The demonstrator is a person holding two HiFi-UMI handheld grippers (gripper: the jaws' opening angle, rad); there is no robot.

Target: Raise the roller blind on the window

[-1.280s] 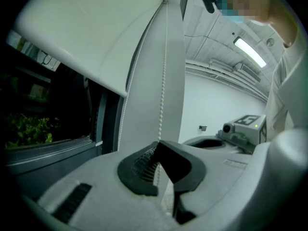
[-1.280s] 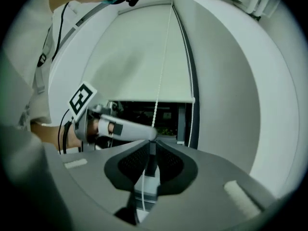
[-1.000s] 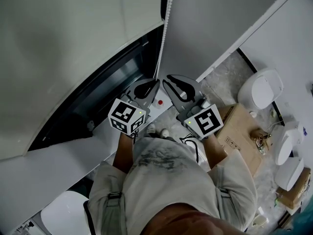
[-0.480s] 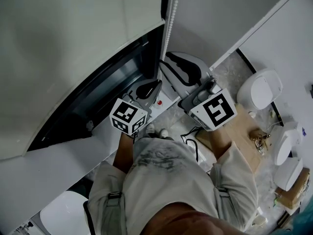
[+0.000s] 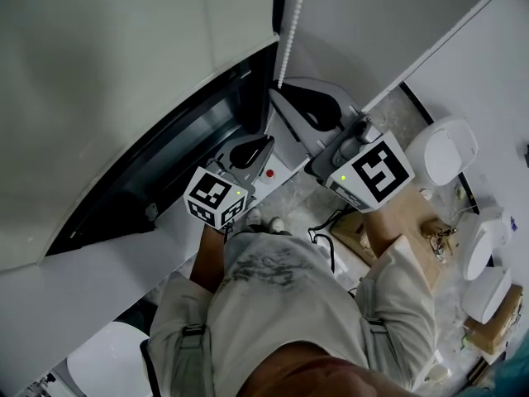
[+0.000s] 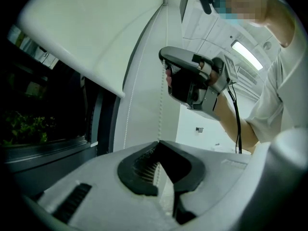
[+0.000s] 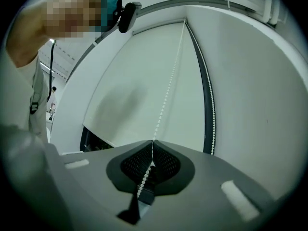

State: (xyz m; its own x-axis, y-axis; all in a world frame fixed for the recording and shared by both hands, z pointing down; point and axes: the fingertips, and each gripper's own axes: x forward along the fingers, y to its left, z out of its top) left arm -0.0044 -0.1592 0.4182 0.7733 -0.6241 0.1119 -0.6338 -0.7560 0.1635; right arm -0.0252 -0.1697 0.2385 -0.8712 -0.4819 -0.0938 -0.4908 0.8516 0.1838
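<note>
Up close, the right gripper (image 7: 153,144) has its jaws pinched together on the bead chain (image 7: 168,88), above the left gripper (image 6: 158,144), likewise clamped on that chain. Beside them, the roller blind (image 5: 124,64) partly covers the dark window (image 5: 169,160). The chain's top is cut off.

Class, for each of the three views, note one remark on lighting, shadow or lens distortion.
Head view: soft, even light; the window opening under the roller blind reads nearly black. Left gripper view: dark fisheye corners, and a ceiling light glares. Right gripper view: straight edges bow; a soft shadow lies on the blind.
</note>
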